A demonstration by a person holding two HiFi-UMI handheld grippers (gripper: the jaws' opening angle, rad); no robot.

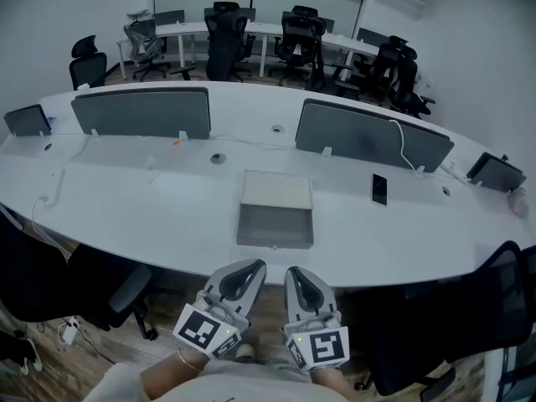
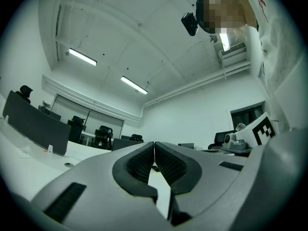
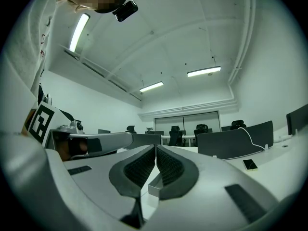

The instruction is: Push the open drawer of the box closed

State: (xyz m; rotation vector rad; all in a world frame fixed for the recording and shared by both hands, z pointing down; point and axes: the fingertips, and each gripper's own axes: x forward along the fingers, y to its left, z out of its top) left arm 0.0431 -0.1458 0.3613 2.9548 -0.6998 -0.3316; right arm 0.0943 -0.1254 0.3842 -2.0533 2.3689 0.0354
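Head view: white curved desk [image 1: 151,216] w/ a low grey box [image 1: 277,189] at ctr, just inside the near edge. The box's drawer [image 1: 275,225] is pulled out toward the person. Drawer front sits close to the desk's near edge, w/ a small knob [image 1: 274,246] at its middle.

left gripper [image 1: 251,265] and right gripper [image 1: 295,271] are side by side in front of the desk edge, just short of the drawer front and not touching it. Tips point toward the drawer. Marker cubes are at the near ends, by the person's hands.

Left gripper view: jaws together, ribbed pads [image 2: 142,163] meeting at the tips, nothing between them. View tilts up, mostly ceiling and the far wall.

Right gripper view: jaws also together at the tips, nothing clamped. A bit of the drawer shows through the gap lower down, beyond the jaws. The left gripper is alongside at that view's left.

Other stuff on the desk:
- A dark phone [image 1: 379,188] lies flat, right of the box and well apart from it.
- Two grey partitions [image 1: 142,111] stand along the far side.
- A white cable [image 1: 404,147] hangs over the right one.
- A round grommet [image 1: 218,158] is back-left of the box.

Black office chairs [image 1: 228,36] in bg around another table, and one black chair [image 1: 490,308] is at near right by the desk.
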